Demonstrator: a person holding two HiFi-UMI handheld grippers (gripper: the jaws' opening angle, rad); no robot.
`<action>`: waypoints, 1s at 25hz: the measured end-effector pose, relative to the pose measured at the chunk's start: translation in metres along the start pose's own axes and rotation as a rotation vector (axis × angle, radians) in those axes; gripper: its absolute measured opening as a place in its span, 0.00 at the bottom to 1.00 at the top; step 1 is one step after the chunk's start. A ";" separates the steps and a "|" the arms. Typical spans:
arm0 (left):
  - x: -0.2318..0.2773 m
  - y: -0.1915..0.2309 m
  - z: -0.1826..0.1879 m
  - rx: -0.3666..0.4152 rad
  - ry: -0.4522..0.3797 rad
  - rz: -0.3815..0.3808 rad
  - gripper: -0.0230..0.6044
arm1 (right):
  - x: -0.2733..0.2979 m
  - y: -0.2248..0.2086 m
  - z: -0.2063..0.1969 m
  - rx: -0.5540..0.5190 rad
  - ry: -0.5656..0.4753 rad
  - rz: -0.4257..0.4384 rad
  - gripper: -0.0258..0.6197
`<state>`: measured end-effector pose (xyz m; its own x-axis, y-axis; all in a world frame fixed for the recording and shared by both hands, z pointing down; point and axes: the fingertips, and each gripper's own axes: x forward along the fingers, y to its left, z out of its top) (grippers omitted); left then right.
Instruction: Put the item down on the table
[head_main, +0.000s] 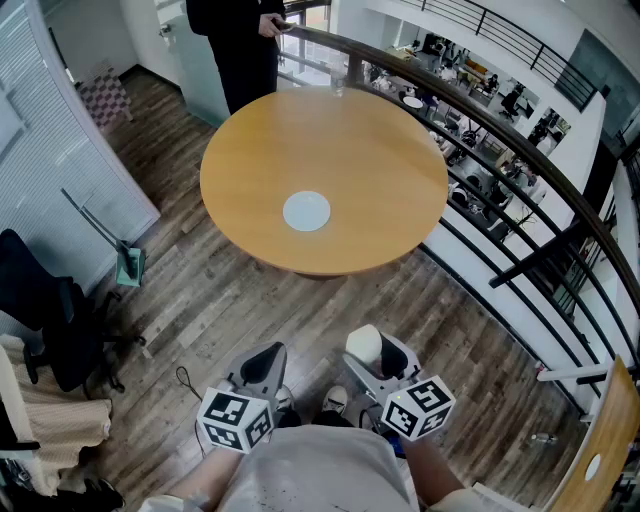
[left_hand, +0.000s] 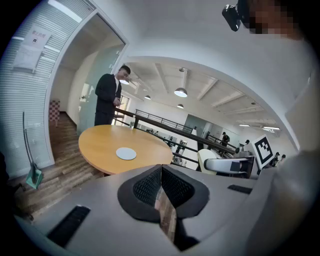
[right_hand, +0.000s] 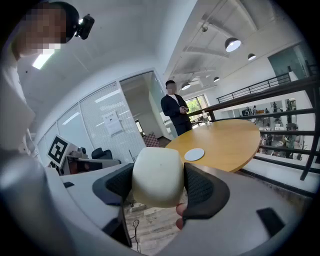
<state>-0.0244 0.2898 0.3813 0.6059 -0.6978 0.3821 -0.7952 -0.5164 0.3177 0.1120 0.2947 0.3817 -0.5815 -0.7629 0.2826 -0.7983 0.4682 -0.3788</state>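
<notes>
Warm honey-tan for the round table (head_main: 260, 150), pale blue-grey for the disc (head_main: 306, 211) on it. Grey-brown plank pattern across the floor (head_main: 250, 310). Cream-white for the item (right_hand: 156, 175). Light grey bodies and black ribbed pads on left gripper (left_hand: 161, 187) and right gripper (head_main: 368, 352), plus black-and-white square-marker cubes (head_main: 234, 420). Red-and-white checks on something (head_main: 103, 98) at 11 o'clock, teal dustpan (head_main: 130, 265) at 9, black chair (head_main: 40, 310) at 8. All-black clothes on the person (head_main: 235, 40) at 12.
</notes>
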 end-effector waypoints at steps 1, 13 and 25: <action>-0.001 0.001 0.002 0.000 -0.002 0.001 0.07 | 0.000 0.001 0.000 0.001 0.002 -0.002 0.53; -0.012 0.011 0.006 0.007 -0.010 -0.013 0.07 | 0.004 0.015 0.000 0.026 -0.007 -0.008 0.53; -0.047 0.047 0.001 0.031 -0.011 -0.046 0.07 | 0.017 0.038 -0.004 0.039 -0.023 -0.089 0.53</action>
<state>-0.0906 0.2973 0.3773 0.6416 -0.6783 0.3581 -0.7670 -0.5633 0.3072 0.0714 0.3018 0.3758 -0.5041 -0.8110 0.2970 -0.8399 0.3802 -0.3874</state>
